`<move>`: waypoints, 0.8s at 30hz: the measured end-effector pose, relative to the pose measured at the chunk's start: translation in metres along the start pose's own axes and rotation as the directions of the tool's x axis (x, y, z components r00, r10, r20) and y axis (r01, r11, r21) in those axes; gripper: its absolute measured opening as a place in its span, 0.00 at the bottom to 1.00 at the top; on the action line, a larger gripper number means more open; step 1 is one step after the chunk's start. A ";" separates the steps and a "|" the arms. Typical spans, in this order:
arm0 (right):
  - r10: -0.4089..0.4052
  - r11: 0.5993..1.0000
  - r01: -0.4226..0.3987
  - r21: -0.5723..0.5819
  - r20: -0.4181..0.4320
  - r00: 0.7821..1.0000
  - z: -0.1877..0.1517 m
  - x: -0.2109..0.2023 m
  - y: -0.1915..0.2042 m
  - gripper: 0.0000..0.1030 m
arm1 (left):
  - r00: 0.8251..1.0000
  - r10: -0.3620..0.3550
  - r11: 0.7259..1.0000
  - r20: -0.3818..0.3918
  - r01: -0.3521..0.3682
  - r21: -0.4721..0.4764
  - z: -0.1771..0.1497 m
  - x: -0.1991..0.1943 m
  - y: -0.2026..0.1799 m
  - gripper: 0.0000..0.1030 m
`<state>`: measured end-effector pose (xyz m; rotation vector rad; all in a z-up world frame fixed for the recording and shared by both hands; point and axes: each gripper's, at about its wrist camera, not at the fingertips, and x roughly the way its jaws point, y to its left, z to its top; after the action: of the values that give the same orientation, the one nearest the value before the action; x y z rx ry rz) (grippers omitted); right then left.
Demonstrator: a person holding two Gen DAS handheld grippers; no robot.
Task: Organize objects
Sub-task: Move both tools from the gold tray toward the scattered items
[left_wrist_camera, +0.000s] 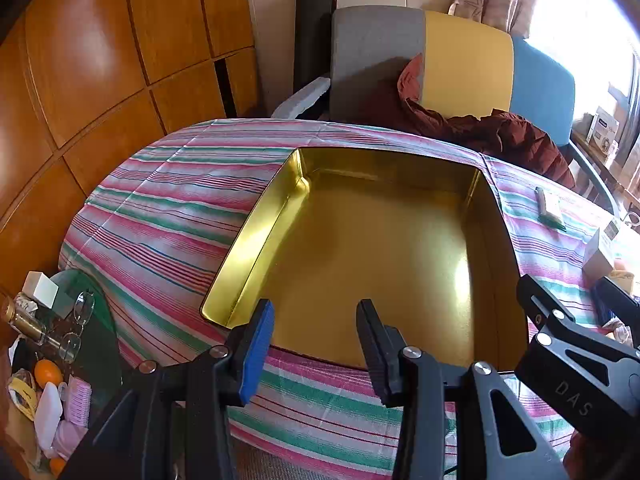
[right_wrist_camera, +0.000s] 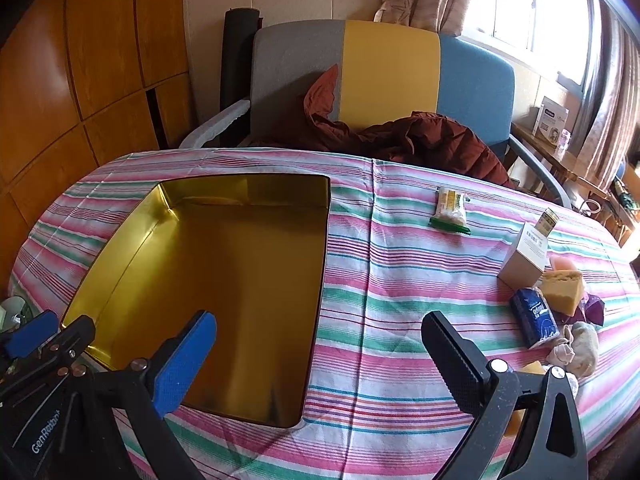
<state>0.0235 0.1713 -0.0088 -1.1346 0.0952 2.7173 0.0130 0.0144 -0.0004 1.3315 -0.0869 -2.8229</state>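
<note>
An empty gold metal tin [left_wrist_camera: 280, 184] [right_wrist_camera: 132, 236] lies open on the striped tablecloth. My left gripper [left_wrist_camera: 316, 320] is open and empty over the tin's near edge. My right gripper [right_wrist_camera: 320, 328] is open wide and empty, just right of the tin. To the right lie a green-and-yellow snack packet [right_wrist_camera: 450, 210] [left_wrist_camera: 550, 206], a white carton [right_wrist_camera: 524, 256] [left_wrist_camera: 600, 250], a yellow sponge [right_wrist_camera: 562, 286], a blue tissue pack [right_wrist_camera: 536, 320], a purple item [right_wrist_camera: 594, 308] and a beige sock [right_wrist_camera: 578, 346].
A grey, yellow and blue armchair [right_wrist_camera: 392, 68] with a dark red jacket [right_wrist_camera: 432, 140] stands behind the table. A low glass side table [left_wrist_camera: 96, 320] at the left holds glasses, an orange and bottles. Wooden panels [left_wrist_camera: 100, 60] line the left wall.
</note>
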 end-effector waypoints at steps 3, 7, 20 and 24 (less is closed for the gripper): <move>-0.001 1.000 0.001 0.003 0.004 1.000 -0.001 -0.002 -0.002 1.00 | 1.000 0.000 1.000 0.002 0.000 0.006 0.000 -0.002 -0.002 0.42; -0.008 1.000 0.008 0.011 0.013 1.000 -0.002 -0.007 -0.008 1.00 | 1.000 -0.006 1.000 0.005 0.006 0.015 -0.003 -0.004 -0.005 0.42; -0.033 0.999 0.032 0.034 0.040 0.999 -0.006 -0.020 -0.026 1.00 | 1.000 -0.028 0.999 0.005 0.028 0.040 -0.007 -0.009 -0.014 0.42; -0.054 0.998 0.052 0.047 0.050 0.997 -0.007 -0.023 -0.038 1.00 | 1.000 -0.029 0.998 -0.002 0.029 0.057 -0.010 -0.008 -0.019 0.42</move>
<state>0.0519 0.2036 0.0031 -1.0398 0.1170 2.6815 0.0259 0.0331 -0.0021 1.3568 -0.1502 -2.8637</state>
